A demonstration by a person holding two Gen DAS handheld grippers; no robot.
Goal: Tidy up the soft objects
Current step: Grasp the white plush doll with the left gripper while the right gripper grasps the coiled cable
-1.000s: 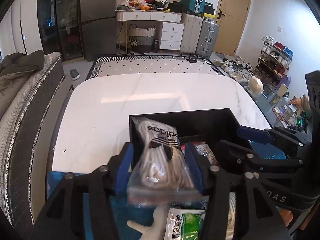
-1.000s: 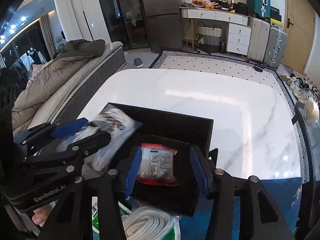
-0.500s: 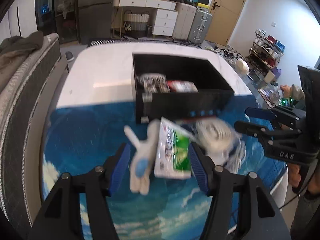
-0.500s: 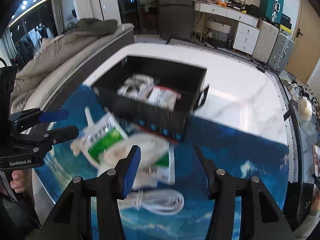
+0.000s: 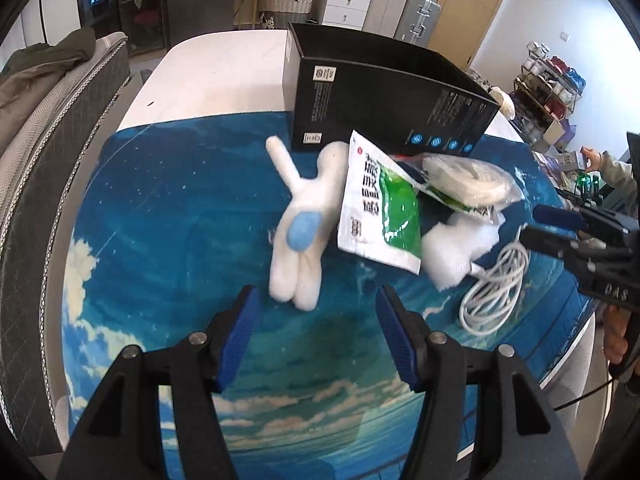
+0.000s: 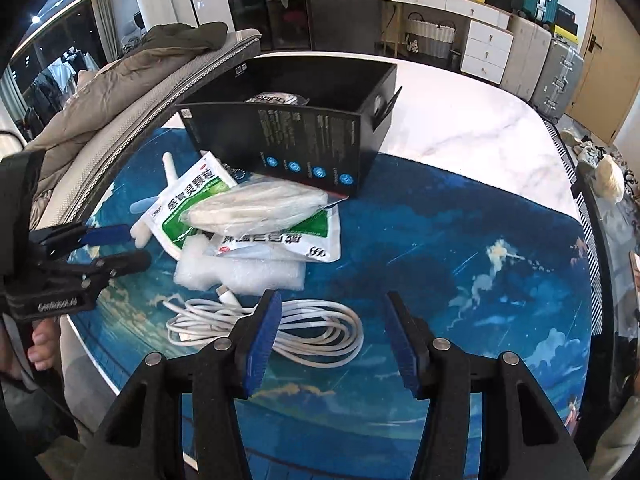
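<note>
Over the blue sky-print mat (image 5: 160, 208), seen through my left wrist camera, the left gripper (image 5: 318, 332) tilts steeply down with its blue-padded fingers (image 5: 240, 332) standing apart and nothing between them; the feet of a white plush toy (image 5: 302, 224) with a blue oval patch lie just ahead of the gap, untouched. To the toy's right a green-and-white sachet (image 5: 380, 216) overlaps it, then a clear bag of white rope (image 5: 468, 180), a white foam piece (image 5: 452, 252) and a coiled white cable (image 5: 496, 284). Behind them stands the black box (image 5: 392, 96) on the white marble table (image 5: 208, 76). At the right edge I see the right gripper (image 5: 556, 226) pointing in from the side, level with the foam, its two fingers parted and empty. From my right wrist camera, the right gripper (image 6: 332, 340) also pitches downward over the mat (image 6: 460, 248), jaws parted and holding nothing, with the cable (image 6: 312, 332) lying partly under its left finger (image 6: 260, 344) and across the gap. Beyond lie the foam (image 6: 240, 272), two green-and-white sachets (image 6: 188, 208), the rope bag (image 6: 256, 204) and the plush toy (image 6: 170, 168) peeking out behind them. The box (image 6: 296, 136) stands open-topped, with a packet showing inside. At the left edge the left gripper (image 6: 116, 246) hangs in a hand (image 6: 40, 344), fingers apart, near the toy's feet.
</note>
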